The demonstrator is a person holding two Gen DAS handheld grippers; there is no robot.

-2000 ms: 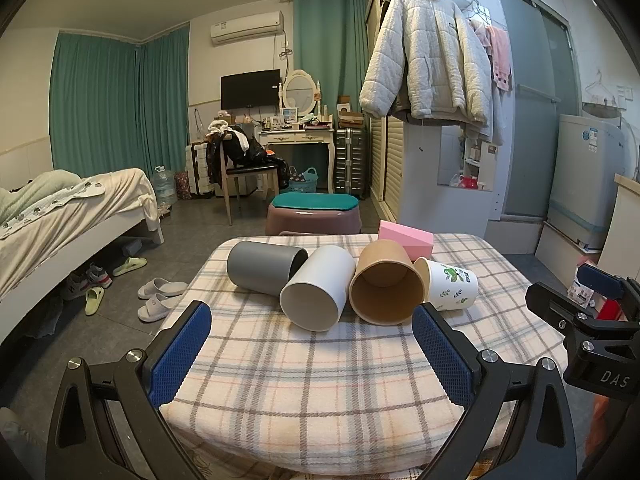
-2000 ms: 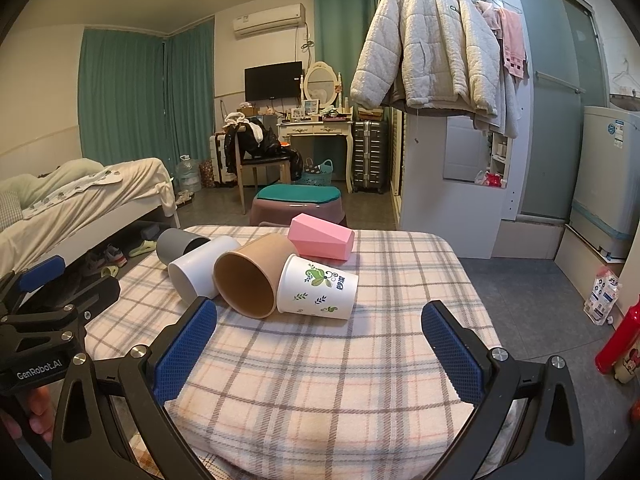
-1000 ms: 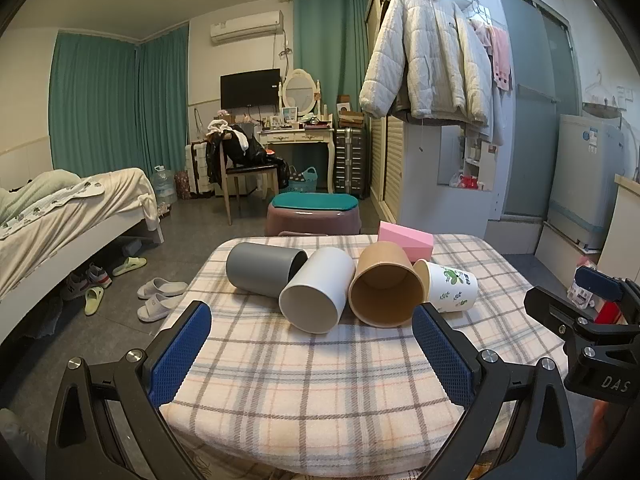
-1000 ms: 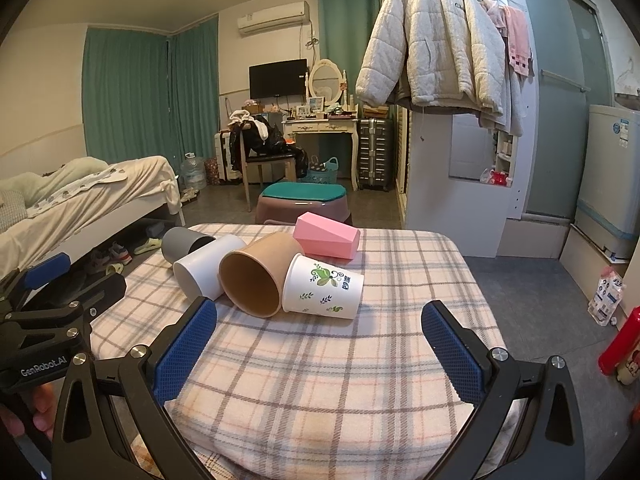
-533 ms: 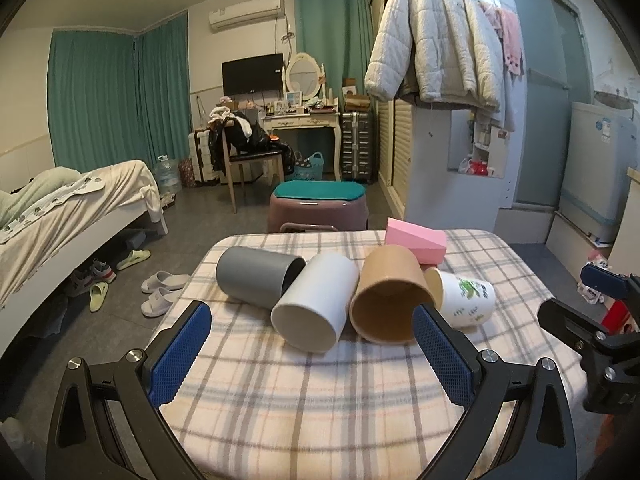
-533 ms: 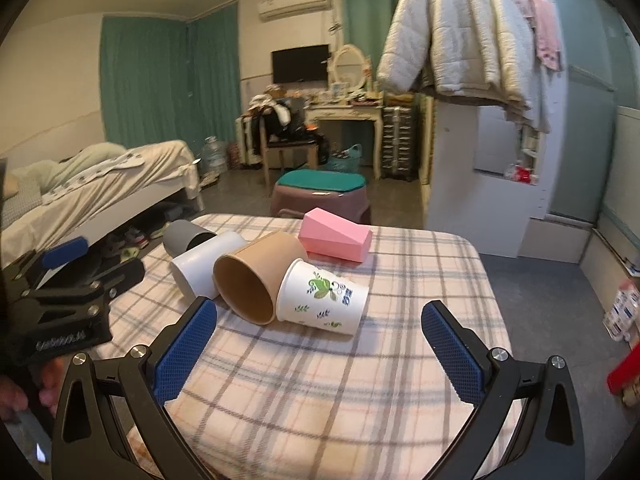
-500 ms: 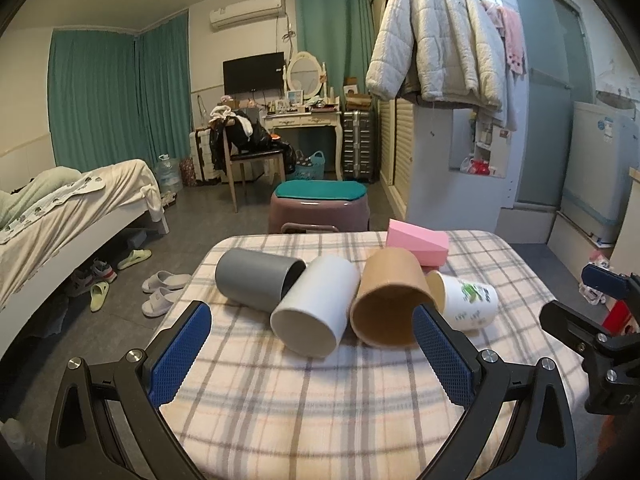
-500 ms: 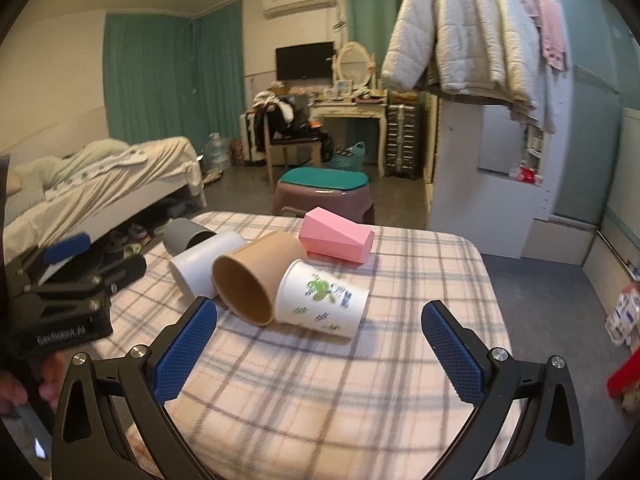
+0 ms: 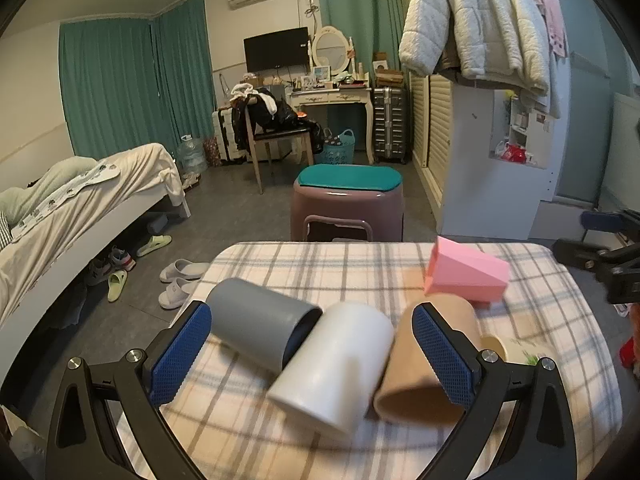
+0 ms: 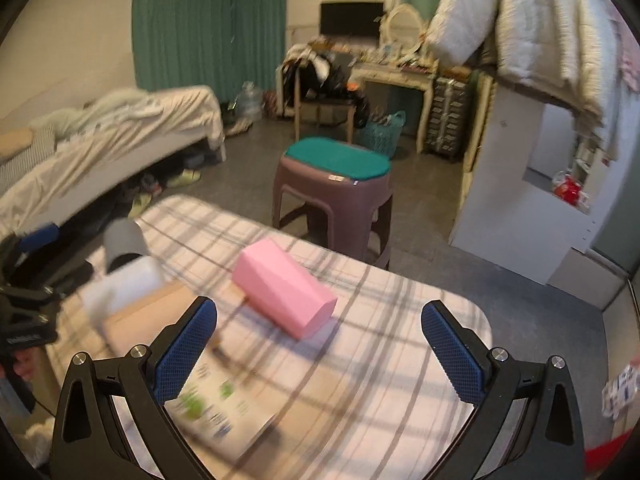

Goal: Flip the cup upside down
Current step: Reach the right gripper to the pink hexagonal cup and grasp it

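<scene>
Several cups lie on their sides on a plaid-covered table (image 9: 320,268): a grey cup (image 9: 256,330), a white cup (image 9: 336,368), a tan cup (image 9: 416,376), a leaf-printed paper cup (image 10: 216,408) and a pink angular cup (image 9: 466,274). My left gripper (image 9: 312,352) is open, its jaws spanning the grey and white cups from above. My right gripper (image 10: 320,352) is open over the pink cup (image 10: 284,288), with the printed cup beside its left finger (image 10: 186,348). The right wrist view is blurred.
A purple stool with a teal cushion (image 9: 346,204) stands just beyond the table. A bed (image 9: 80,208) is at the left, slippers (image 9: 176,280) lie on the floor, and a white cabinet (image 9: 492,160) stands at the right.
Both grippers have moved forward and down over the table, so the cups now sit between and under the fingers. The right gripper has swung left toward the pink cup. The cups have not moved.
</scene>
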